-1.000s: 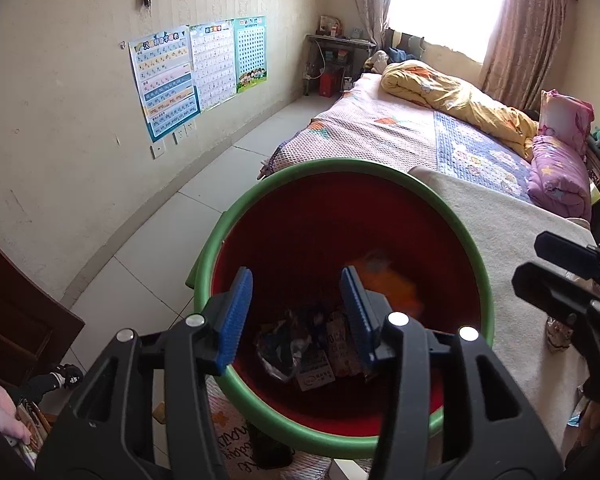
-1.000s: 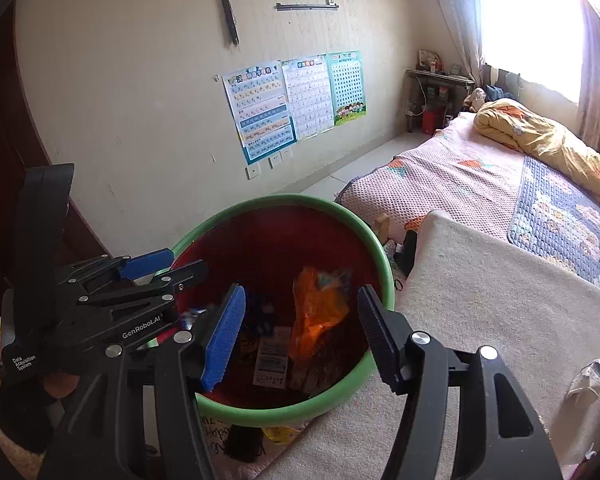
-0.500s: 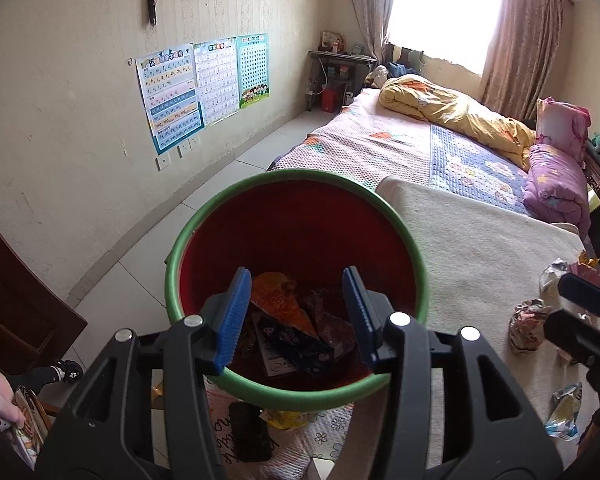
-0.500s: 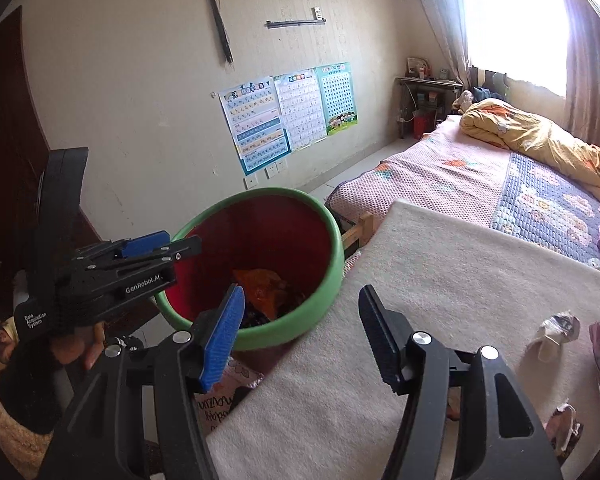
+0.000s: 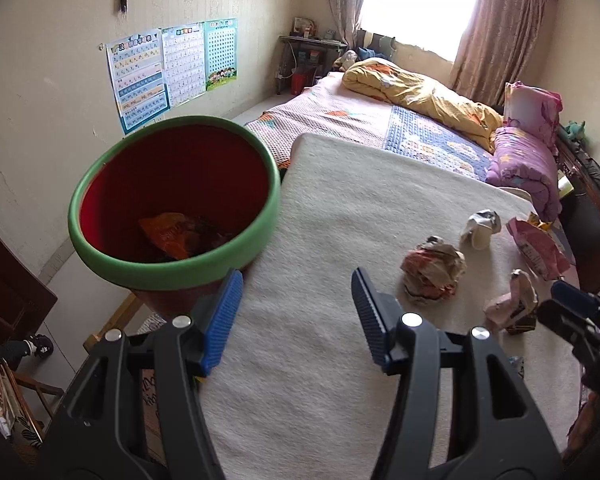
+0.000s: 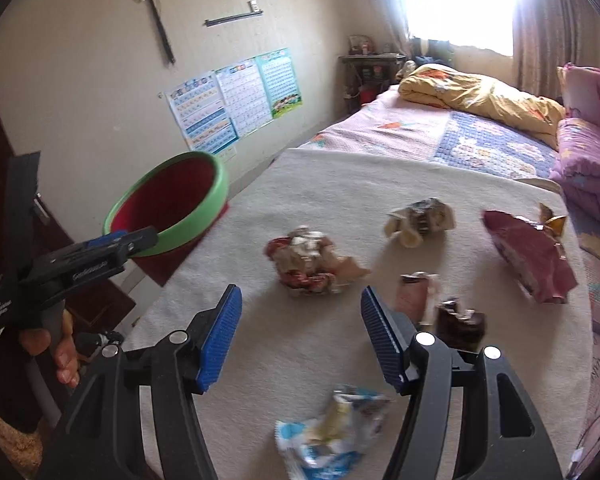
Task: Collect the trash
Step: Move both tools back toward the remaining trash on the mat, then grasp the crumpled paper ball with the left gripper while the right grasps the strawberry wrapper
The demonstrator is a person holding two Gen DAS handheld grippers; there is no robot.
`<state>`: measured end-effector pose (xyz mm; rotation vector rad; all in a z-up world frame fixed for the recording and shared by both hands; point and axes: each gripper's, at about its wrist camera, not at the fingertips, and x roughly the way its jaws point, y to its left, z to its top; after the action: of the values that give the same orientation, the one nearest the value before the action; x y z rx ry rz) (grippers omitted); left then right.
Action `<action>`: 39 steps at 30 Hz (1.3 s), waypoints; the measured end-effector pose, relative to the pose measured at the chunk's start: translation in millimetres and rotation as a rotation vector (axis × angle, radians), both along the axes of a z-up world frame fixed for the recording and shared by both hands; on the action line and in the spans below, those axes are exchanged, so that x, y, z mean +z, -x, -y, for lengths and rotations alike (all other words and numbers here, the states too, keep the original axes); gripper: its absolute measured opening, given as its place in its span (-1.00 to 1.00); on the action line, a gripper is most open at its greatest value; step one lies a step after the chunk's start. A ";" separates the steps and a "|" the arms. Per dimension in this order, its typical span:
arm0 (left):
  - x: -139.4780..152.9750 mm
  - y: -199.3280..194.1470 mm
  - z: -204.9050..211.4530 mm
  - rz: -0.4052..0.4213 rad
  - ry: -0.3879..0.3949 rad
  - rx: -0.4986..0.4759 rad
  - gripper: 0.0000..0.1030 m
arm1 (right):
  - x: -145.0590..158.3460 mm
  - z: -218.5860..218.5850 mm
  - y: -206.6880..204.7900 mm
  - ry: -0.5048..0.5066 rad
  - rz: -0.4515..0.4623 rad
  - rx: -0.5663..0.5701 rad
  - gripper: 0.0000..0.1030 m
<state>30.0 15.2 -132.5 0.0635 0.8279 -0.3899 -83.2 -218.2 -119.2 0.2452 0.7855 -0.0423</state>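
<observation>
Presently: right claw gaping, empty, over the blanket-covered table. Crumpled wrapper just ahead; blue packet beneath. Left claw wide, empty; bin ahead-left. Risk: pads snagging blanket, wrappers slipping.

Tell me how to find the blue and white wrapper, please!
Look at the cream blanket spread over the bed. The blue and white wrapper lies at its near edge, between the right gripper's open jaws. The other trash is red, pink or brown.
</observation>
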 end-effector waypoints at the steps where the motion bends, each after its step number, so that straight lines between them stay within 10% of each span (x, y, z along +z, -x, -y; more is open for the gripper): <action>1: -1.0 5.6 5.2 -0.006 0.002 -0.006 0.05 | -4.6 10.9 -0.7 0.002 -0.015 -0.017 0.23; 6: -4.7 29.5 35.3 -0.023 -0.002 -0.049 0.05 | -27.5 42.3 -16.6 0.003 -0.070 -0.020 0.21; 17: -16.4 29.2 72.3 -0.058 -0.023 -0.094 0.11 | -34.0 41.4 -21.0 -0.029 -0.050 0.114 -0.91; 29: -57.2 -23.2 134.3 -0.131 -0.080 -0.140 0.17 | -31.4 46.3 -0.3 -0.119 -0.081 0.151 -0.84; 31: -67.1 -29.8 138.6 -0.170 -0.084 -0.145 -0.10 | -39.1 46.1 2.0 -0.145 -0.107 0.154 -0.81; 34: -74.3 -34.1 137.1 -0.198 -0.062 -0.128 -0.25 | -43.8 47.5 5.9 -0.179 -0.115 0.138 0.04; 39: -64.6 -29.1 127.0 -0.178 -0.050 -0.110 -0.32 | -40.7 50.6 11.6 -0.238 -0.106 0.130 0.11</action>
<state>59.0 -111.8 -197.0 0.1226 1.0128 -0.4835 -94.8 -268.8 -159.9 0.4198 0.9116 0.1626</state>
